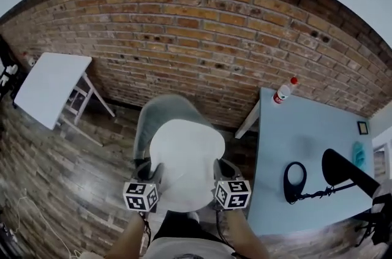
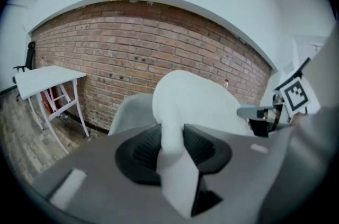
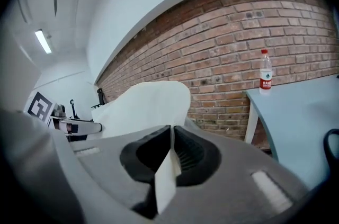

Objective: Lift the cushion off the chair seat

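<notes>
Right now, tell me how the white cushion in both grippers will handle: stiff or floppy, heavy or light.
Probably semi-stiff: the cushion holds its round shape, gripped only at two edges. Likely light: edge pinches by the left gripper and right gripper carry it. Its rim squashes thin in the jaws, so it may slip.

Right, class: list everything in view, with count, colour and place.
cushion: one, white, above the chair, gripped at both sides
chair: one, grey, under the cushion, by the wall
large table: one, pale blue, right
bottle: one, clear, red cap, large table's far corner
cord loop: one, black, on the large table
small table: one, white, left
brick wall: one, red-brown, behind
left hand-held gripper: one, grey, shut on cushion
right hand-held gripper: one, grey, shut on cushion
</notes>
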`<state>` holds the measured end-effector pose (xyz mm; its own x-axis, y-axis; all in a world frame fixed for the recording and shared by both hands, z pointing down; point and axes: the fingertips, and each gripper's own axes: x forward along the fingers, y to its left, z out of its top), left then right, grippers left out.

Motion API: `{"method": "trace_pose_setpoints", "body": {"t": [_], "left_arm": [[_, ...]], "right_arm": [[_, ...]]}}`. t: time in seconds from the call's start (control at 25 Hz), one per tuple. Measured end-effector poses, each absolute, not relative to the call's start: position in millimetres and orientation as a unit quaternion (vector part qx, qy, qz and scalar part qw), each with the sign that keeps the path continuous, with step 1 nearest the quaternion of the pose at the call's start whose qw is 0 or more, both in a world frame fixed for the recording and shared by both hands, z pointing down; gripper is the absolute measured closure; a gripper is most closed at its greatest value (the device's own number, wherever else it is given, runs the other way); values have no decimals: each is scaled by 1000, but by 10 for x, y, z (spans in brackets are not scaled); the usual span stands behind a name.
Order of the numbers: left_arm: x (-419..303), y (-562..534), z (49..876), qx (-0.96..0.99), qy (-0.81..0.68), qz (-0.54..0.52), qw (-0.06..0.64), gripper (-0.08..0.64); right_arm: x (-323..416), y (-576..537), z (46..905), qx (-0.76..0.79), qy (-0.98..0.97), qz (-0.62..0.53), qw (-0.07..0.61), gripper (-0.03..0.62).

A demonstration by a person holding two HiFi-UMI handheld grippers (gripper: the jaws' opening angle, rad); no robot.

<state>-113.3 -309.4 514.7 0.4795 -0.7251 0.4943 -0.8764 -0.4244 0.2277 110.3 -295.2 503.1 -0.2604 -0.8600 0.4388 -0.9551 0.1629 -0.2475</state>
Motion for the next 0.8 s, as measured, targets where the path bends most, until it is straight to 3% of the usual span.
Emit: {"method": "trace_pose_setpoints", "body": {"t": [0.8], "left_arm": [[-1086, -2957, 3935, 833, -519, 91, 167, 431]], "right_arm": [[1174, -2901, 3759, 597, -786, 154, 44, 574]]}}
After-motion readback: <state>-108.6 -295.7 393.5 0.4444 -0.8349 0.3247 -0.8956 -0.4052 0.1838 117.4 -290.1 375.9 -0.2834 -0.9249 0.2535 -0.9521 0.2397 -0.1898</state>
